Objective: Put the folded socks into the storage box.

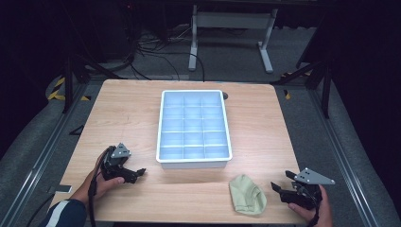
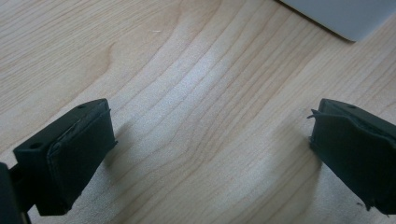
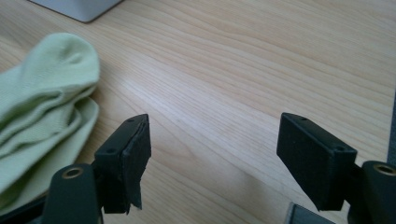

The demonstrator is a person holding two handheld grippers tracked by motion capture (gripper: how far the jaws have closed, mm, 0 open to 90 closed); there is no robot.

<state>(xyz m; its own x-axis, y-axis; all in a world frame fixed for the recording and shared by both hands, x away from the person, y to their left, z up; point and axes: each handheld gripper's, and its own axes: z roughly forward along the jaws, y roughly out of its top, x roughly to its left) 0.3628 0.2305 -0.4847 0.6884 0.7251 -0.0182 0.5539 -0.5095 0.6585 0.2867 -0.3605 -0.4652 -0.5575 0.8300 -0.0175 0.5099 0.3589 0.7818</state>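
A light wooden table [image 1: 127, 118] stands on grey floor [image 1: 227, 61] before a white desk frame [image 1: 231, 21] in darkness.

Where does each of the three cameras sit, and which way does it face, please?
High view: above the person's side, looking forward and down on the table, tray and sock; both hands and grippers enter at the bottom.
Left gripper view: on the left gripper, looking along its open jaws at bare wood and a tray corner.
Right gripper view: on the right gripper, jaws open, facing wood with the sock at left.
Shared: the sock and tray appear in the high and right gripper views.
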